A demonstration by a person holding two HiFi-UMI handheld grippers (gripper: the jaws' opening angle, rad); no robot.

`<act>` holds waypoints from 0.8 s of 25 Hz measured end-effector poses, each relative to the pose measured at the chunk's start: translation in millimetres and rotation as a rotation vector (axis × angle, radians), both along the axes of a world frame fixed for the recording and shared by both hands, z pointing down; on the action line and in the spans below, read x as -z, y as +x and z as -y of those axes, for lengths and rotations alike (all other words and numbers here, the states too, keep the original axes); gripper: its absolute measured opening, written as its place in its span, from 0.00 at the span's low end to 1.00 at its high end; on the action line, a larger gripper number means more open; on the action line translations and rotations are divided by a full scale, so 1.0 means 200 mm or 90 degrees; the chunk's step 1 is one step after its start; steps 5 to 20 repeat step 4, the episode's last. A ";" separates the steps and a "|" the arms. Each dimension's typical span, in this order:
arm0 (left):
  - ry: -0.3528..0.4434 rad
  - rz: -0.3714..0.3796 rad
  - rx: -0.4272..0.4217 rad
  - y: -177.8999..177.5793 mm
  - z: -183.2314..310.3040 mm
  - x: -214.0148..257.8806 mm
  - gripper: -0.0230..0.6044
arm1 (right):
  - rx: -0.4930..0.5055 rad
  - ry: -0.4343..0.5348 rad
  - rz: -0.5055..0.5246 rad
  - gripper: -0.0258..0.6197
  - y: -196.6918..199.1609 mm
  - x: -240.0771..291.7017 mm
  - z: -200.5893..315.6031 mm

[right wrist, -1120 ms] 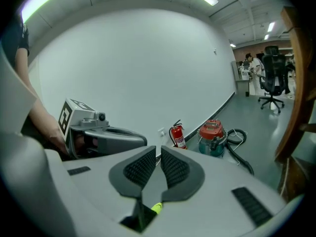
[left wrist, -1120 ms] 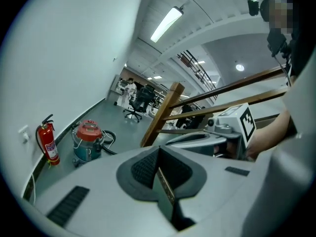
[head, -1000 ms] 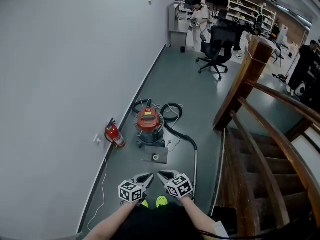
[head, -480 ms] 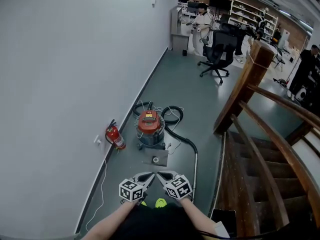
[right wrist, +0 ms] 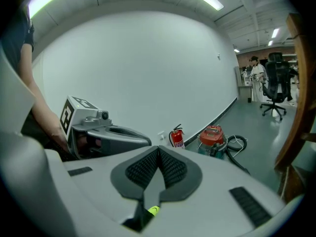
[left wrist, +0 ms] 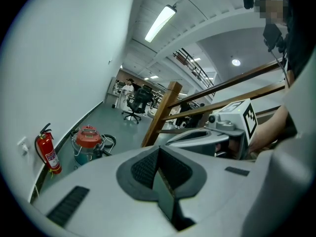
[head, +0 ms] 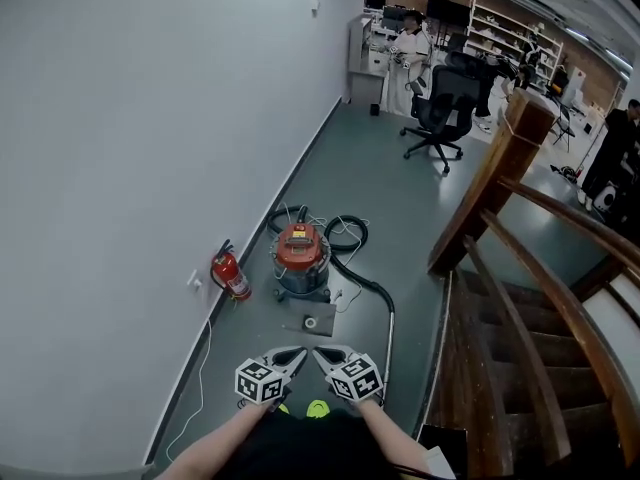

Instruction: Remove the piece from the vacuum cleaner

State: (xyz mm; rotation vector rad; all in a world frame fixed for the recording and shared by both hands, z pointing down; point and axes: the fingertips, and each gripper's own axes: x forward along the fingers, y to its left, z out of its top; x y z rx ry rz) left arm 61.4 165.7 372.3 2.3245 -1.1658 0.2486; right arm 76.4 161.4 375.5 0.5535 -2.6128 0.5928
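1. Left gripper [left wrist: 158,149]: jaws pressed together, nothing between them. Right gripper [right wrist: 159,149]: pads also meeting, empty.
2. Only the right gripper view shows a yellow-green shoe [right wrist: 152,210] below its jaws.
3. The left gripper view shows the other gripper's marker cube [left wrist: 245,117] at 2 o'clock, with the wooden stair railing [left wrist: 232,90] behind it. The right gripper view shows mostly white wall [right wrist: 138,68].
4. The head view has both grippers low at 6 o'clock, tips close together. They are well apart from the vacuum cleaner [head: 300,258], which is at 12 o'clock of them on the grey floor.
5. Vacuum cleaner: red lid, grey-teal drum, standing upright near the wall.
6. Only the head view shows the full black hose [head: 362,280] curling to 4 o'clock of the drum into a metal wand [head: 391,343]. A flat plate [head: 310,319] lies at 6 o'clock of the drum.
7. Fire extinguisher [head: 229,271] stands at 9 o'clock of the drum.
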 end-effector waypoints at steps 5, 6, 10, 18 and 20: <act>-0.005 0.004 -0.004 0.02 0.01 -0.02 0.05 | 0.001 -0.006 0.000 0.06 0.01 -0.01 0.01; -0.005 0.004 -0.004 0.02 0.01 -0.02 0.05 | 0.001 -0.006 0.000 0.06 0.01 -0.01 0.01; -0.005 0.004 -0.004 0.02 0.01 -0.02 0.05 | 0.001 -0.006 0.000 0.06 0.01 -0.01 0.01; -0.005 0.004 -0.004 0.02 0.01 -0.02 0.05 | 0.001 -0.006 0.000 0.06 0.01 -0.01 0.01; -0.005 0.004 -0.004 0.02 0.01 -0.02 0.05 | 0.001 -0.006 0.000 0.06 0.01 -0.01 0.01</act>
